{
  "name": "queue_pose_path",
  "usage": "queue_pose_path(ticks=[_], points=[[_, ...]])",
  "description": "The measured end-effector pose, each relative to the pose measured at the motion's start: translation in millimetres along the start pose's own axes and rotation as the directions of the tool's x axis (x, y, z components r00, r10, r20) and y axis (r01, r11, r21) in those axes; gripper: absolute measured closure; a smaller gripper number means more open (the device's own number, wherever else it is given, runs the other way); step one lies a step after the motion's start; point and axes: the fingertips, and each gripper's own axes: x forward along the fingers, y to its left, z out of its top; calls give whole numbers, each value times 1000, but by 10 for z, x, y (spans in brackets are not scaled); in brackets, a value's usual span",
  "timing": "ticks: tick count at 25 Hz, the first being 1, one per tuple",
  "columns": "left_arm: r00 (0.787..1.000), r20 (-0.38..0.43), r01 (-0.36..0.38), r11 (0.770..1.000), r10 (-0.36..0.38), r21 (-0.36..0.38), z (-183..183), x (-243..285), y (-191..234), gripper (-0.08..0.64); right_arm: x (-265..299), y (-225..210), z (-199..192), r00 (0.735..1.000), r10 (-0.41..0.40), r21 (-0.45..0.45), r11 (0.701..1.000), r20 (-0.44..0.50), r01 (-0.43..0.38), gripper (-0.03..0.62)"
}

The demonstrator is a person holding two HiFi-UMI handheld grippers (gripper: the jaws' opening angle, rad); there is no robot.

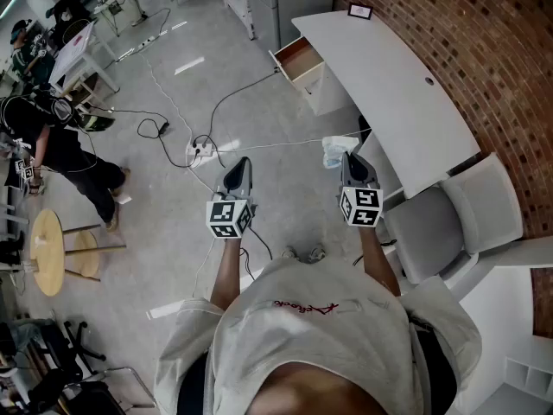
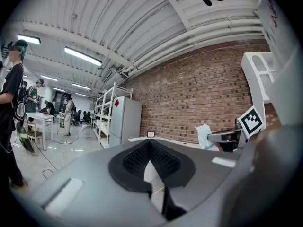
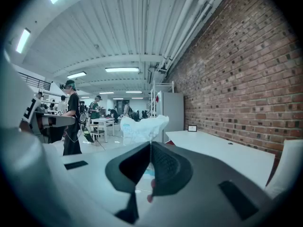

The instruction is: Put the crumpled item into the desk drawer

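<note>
A crumpled white item (image 1: 335,151) hangs from the tip of my right gripper (image 1: 351,166), whose jaws are shut on it. In the right gripper view the crumpled item (image 3: 141,127) stands up just past the right gripper (image 3: 149,144). The open desk drawer (image 1: 298,60) juts out at the far left end of the white desk (image 1: 389,93), some way ahead of the crumpled item. My left gripper (image 1: 238,173) is held level beside the right one, shut and empty. The left gripper view shows the left gripper (image 2: 150,144) closed, with the crumpled item (image 2: 204,135) off to the right.
A grey office chair (image 1: 449,214) stands close on my right beside the desk. Cables and a power strip (image 1: 200,151) lie on the floor ahead. A round wooden table (image 1: 47,251) and a person (image 1: 52,145) are at the left. A small frame (image 1: 359,10) sits on the desk's far end.
</note>
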Motion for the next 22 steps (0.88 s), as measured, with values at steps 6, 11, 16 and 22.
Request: queue_pose_path(ticks=[6,11,16,22], points=[[1000,-4,2,1000,-2,1,19,81,113,552,88,36,10,1000,-5,-2,1000,0,5,575],[1000,-3,14,1000,-14,0,32,123,179,552,144,93,57,1000,-8,-6,1000,9,8,575],[999,2,34,999,-34,10,45,162,209,552,181,134,85,1000,-15,-9,1000,20,16,575],[999,-11,44,999,-44,7,-25,168,290,552,224,242,36,1000,-16,-9,1000,7,16,575]])
